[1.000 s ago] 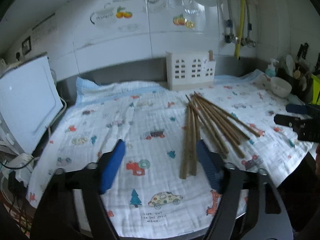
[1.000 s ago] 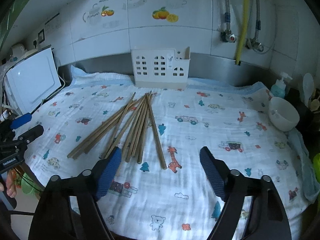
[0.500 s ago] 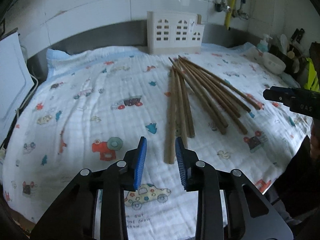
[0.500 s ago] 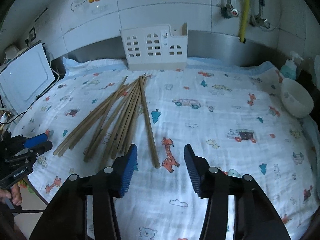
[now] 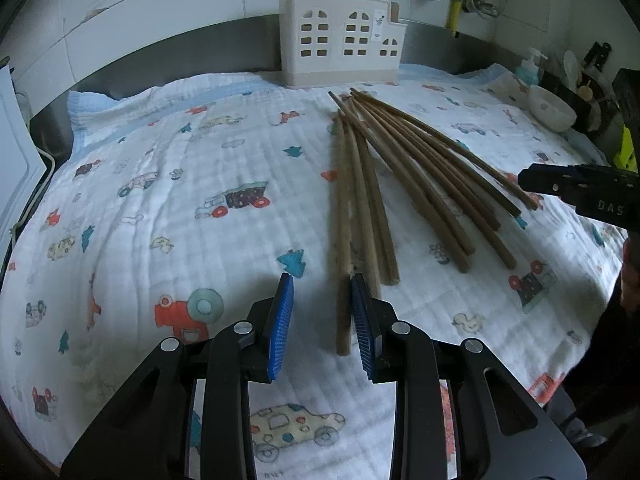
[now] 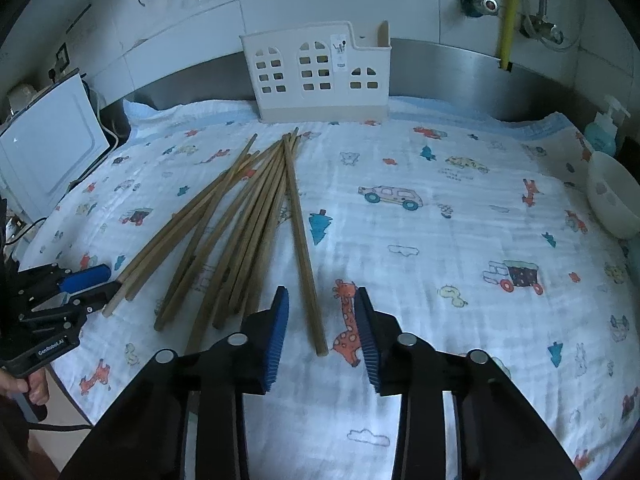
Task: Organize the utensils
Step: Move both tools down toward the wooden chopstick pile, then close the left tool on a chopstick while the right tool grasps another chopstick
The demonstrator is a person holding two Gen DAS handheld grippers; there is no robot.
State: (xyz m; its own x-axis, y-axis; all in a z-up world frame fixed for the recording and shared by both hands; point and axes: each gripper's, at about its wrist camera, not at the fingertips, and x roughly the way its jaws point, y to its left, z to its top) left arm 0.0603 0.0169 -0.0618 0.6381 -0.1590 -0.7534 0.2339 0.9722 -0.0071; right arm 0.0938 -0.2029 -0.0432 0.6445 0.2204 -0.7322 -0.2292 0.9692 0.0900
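Several brown wooden chopsticks (image 5: pixel 372 184) lie fanned out on a patterned white cloth (image 5: pixel 168 200); they also show in the right wrist view (image 6: pixel 256 216). A white house-shaped utensil holder (image 5: pixel 340 52) stands at the back by the wall, also in the right wrist view (image 6: pixel 316 76). My left gripper (image 5: pixel 322 284) is partly open and empty, its jaws on either side of the near end of the leftmost chopstick (image 5: pixel 343 320). My right gripper (image 6: pixel 322 296) is partly open and empty, its jaws on either side of the near end of the rightmost chopstick (image 6: pixel 308 280).
A white bowl (image 6: pixel 612 200) and a teal soap bottle (image 6: pixel 604 132) stand at the right edge. A white appliance (image 6: pixel 48 152) with cables stands at the left. Pipes and a yellow hose (image 6: pixel 508 8) run down the tiled wall. The cloth's front edge hangs over the counter.
Both grippers have narrowed from wide open to partly open and moved forward and down towards the near ends of the chopsticks. The chopsticks have not moved.
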